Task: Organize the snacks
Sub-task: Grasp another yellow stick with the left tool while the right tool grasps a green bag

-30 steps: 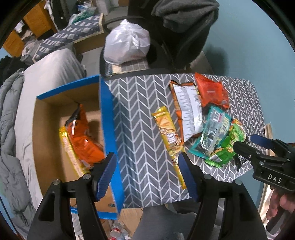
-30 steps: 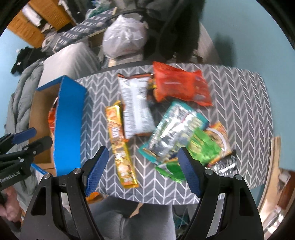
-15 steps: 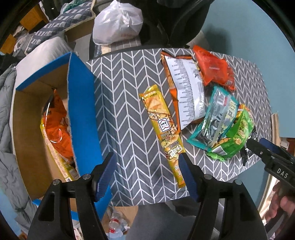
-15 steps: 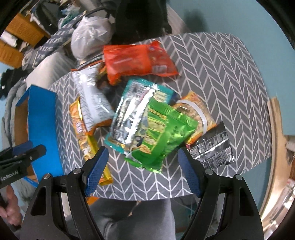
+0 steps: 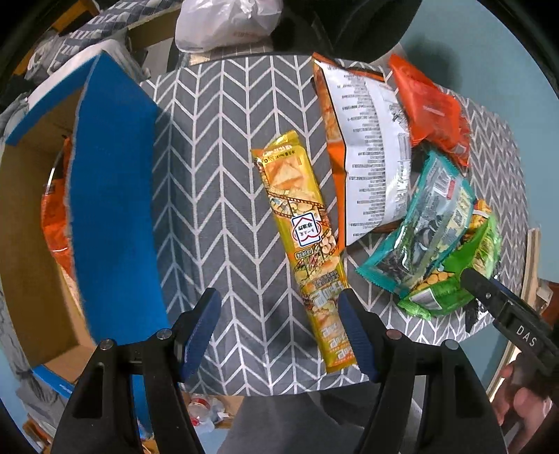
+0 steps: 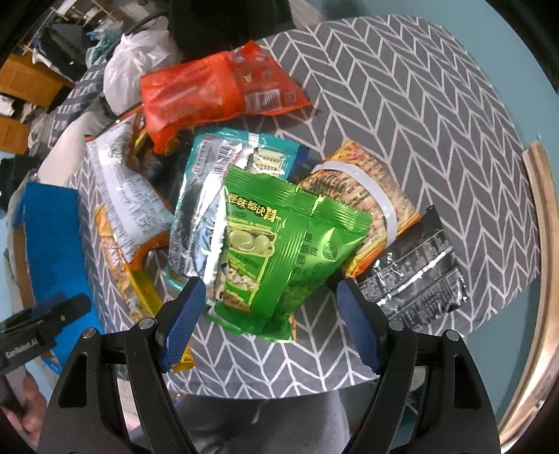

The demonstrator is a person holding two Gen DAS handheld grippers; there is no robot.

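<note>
Beside the blue-sided cardboard box (image 5: 111, 209), which stands at the bench's (image 5: 223, 195) edge with orange packets inside it, the snacks lie spread over a grey chevron cloth. Nearest the box is a long yellow snack pack (image 5: 304, 244), lying lengthwise; its near end lies against the inner face of one blue pad of the left gripper (image 5: 279, 328), whose jaws are spread wide and hold nothing. On the far side of the yellow pack from the box lies a white-backed orange chip bag (image 5: 374, 160), and beyond that an orange-red packet (image 6: 216, 90). A teal-edged foil packet (image 6: 216, 181) rests partly under a green bean-snack bag (image 6: 279, 251), the item farthest from the box in the near row. The green bag lies between the fingers of the right gripper (image 6: 270, 314), whose jaws are wide open on either side of it without closing on it. Partly under the green bag, on the side away from the box, sits an orange-yellow packet with a white band (image 6: 377, 199), with a black foil packet (image 6: 419, 272) just beside it near the bench edge. A white plastic bag (image 5: 227, 21) sits beyond the bench's far edge.
</note>
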